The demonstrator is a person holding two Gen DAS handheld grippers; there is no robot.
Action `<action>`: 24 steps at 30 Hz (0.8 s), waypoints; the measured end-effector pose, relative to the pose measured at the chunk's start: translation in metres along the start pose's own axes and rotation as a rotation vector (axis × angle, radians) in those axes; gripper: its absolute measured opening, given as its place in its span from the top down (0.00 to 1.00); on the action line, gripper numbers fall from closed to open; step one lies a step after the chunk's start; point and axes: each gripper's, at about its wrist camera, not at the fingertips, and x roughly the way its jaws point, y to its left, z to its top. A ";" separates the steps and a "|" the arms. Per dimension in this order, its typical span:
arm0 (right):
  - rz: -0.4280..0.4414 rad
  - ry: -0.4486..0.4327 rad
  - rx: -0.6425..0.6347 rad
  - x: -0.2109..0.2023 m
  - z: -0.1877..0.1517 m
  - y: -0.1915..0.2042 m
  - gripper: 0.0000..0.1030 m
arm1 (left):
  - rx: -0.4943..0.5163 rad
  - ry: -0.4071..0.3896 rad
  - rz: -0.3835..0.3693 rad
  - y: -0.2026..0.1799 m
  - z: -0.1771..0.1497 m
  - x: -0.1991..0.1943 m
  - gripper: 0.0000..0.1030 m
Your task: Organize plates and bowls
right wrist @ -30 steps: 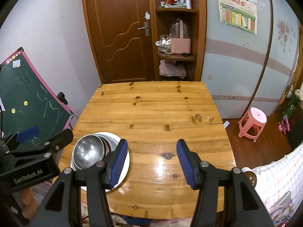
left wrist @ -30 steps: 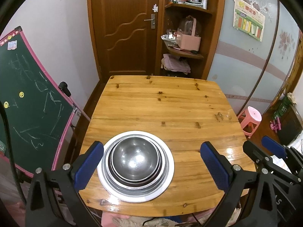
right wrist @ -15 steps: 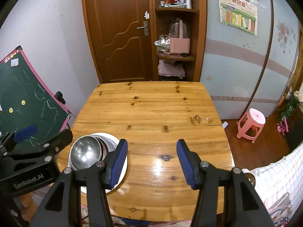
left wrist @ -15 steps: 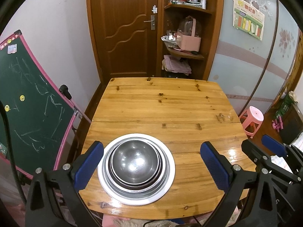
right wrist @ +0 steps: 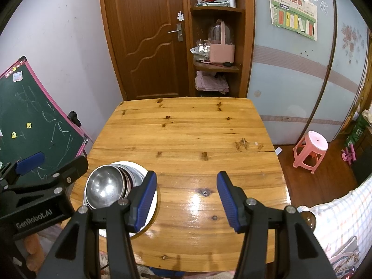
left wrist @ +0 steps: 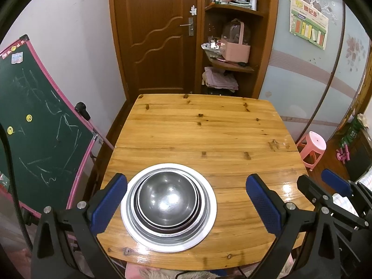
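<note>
A stack of steel bowls [left wrist: 168, 197] sits nested on a white plate [left wrist: 209, 211] near the front left of the wooden table [left wrist: 200, 130]. My left gripper [left wrist: 186, 205] is open and empty, its blue pads [left wrist: 108, 203] wide apart on either side of the stack, above and short of it. My right gripper [right wrist: 187, 201] is open and empty over the table's front middle, to the right of the stack [right wrist: 105, 186]. The plate [right wrist: 152, 211] is partly hidden behind its left finger. The left gripper's body [right wrist: 39, 193] shows at the left edge of the right wrist view.
A green chalkboard [left wrist: 34, 125] leans by the table's left side. A pink stool [right wrist: 310, 148] stands on the floor to the right. A door [left wrist: 153, 34] and a corner shelf [left wrist: 230, 46] are behind the table. A checked cloth [right wrist: 337, 220] lies at the front right.
Both grippers have drawn back and up a little, so the table and stack look slightly farther off. Both stay open. The bowls and plate have not moved.
</note>
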 end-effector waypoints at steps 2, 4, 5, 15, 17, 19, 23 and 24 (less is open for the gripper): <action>0.000 -0.001 -0.001 0.000 0.000 0.000 0.48 | 0.000 0.001 -0.004 0.001 0.000 0.000 0.01; 0.000 -0.002 -0.001 0.000 0.000 0.000 0.48 | -0.002 0.005 -0.007 0.000 0.000 0.001 0.01; 0.001 -0.001 -0.001 0.000 0.000 0.000 0.48 | -0.003 0.006 -0.008 0.000 -0.001 0.001 0.01; 0.003 -0.005 -0.004 0.002 0.000 0.002 0.48 | -0.005 0.011 -0.009 0.000 -0.002 0.003 0.01; 0.004 -0.004 -0.005 0.002 0.000 0.002 0.48 | -0.004 0.014 -0.008 -0.002 -0.003 0.003 0.01; 0.005 -0.003 -0.005 0.002 0.000 0.003 0.48 | -0.003 0.016 -0.007 -0.004 -0.004 0.003 0.01; 0.006 -0.002 -0.008 0.002 0.000 0.004 0.48 | -0.002 0.015 -0.005 -0.006 -0.005 0.003 0.01; 0.005 -0.002 -0.008 0.002 0.000 0.004 0.48 | -0.003 0.016 -0.006 -0.005 -0.005 0.003 0.01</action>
